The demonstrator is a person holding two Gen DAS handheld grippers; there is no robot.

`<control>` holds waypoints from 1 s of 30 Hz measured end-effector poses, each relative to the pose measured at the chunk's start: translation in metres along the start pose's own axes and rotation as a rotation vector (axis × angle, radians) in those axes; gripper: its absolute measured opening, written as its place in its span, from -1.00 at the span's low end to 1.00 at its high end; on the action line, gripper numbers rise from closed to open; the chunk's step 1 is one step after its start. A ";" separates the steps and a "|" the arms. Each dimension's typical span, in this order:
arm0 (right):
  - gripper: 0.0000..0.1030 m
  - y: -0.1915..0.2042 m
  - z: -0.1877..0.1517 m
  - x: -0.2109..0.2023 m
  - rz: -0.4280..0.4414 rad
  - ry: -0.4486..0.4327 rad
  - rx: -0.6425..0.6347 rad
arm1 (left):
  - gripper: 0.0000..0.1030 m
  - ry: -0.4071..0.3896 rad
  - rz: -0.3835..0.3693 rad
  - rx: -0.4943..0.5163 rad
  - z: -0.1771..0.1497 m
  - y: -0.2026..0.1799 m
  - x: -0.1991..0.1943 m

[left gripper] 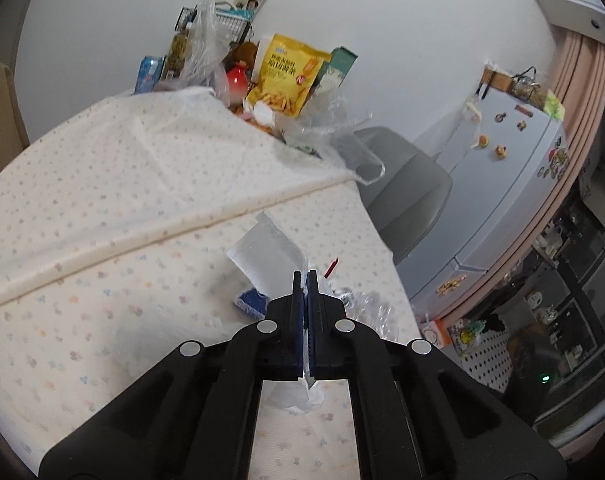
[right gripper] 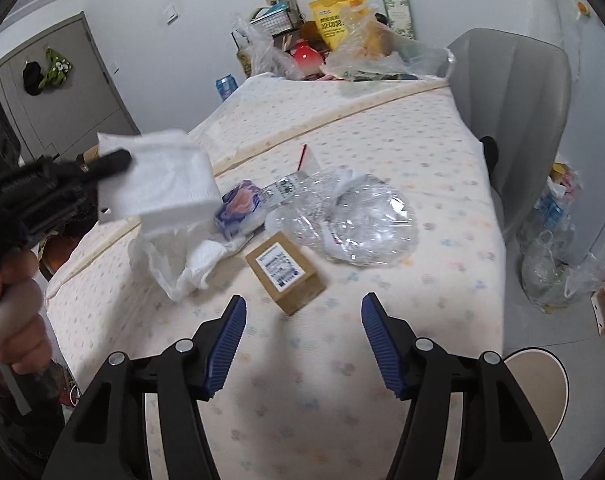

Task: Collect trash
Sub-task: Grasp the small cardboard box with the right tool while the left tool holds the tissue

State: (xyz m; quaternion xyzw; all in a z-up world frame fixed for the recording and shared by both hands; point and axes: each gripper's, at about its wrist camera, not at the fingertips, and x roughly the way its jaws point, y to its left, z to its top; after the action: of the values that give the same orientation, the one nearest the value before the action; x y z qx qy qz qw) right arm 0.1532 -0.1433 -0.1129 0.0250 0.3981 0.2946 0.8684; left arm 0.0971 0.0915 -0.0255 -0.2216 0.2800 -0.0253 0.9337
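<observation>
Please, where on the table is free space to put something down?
Free: the cloth under the right gripper, before the brown box, and the far-left stretch past the fold. Crowded: around the clear plastic and the back edge by the yellow bag.

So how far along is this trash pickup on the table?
Barely begun, by the look of it. In hand: the left tool is shut on a white tissue, lifted above the table. The right tool is open and empty, facing a small cardboard box. Still lying there: that box, crumpled clear plastic, a white bag and a purple wrapper.
</observation>
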 end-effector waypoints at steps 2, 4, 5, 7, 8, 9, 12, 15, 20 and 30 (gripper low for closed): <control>0.17 0.002 0.004 0.006 -0.004 0.003 -0.004 | -0.96 -0.019 -0.001 -0.006 0.005 0.000 -0.007; 0.24 0.003 0.007 0.012 -0.005 0.008 -0.005 | -0.96 -0.038 -0.005 -0.013 0.008 0.002 -0.016; 0.31 0.005 0.008 0.015 -0.008 0.010 -0.006 | -0.96 -0.046 -0.004 -0.015 0.009 0.003 -0.019; 0.33 0.007 0.010 0.021 -0.007 0.013 -0.007 | -0.96 -0.063 -0.015 -0.027 0.011 0.005 -0.027; 0.32 0.007 0.010 0.023 -0.006 0.014 -0.007 | -0.96 -0.072 -0.021 -0.032 0.011 0.006 -0.031; 0.13 0.008 0.010 0.027 -0.011 0.021 -0.007 | -0.96 -0.083 -0.020 -0.033 0.013 0.006 -0.036; -0.23 0.009 0.008 0.026 0.017 0.044 0.002 | -0.96 -0.101 -0.008 -0.026 0.015 0.004 -0.042; -0.24 0.014 0.004 0.010 0.016 0.012 -0.020 | -0.96 -0.106 0.000 -0.019 0.015 0.000 -0.044; -0.24 0.010 0.002 -0.020 0.010 -0.037 -0.015 | -0.96 -0.087 -0.007 0.002 0.009 -0.012 -0.039; -0.24 -0.027 -0.006 -0.073 -0.010 -0.144 0.066 | -0.96 -0.044 -0.023 0.077 0.001 -0.057 -0.020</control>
State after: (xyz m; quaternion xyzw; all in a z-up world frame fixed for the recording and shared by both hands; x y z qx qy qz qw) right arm 0.1249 -0.2057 -0.0749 0.0727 0.3444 0.2742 0.8949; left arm 0.0857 0.0438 0.0101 -0.1893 0.2555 -0.0419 0.9472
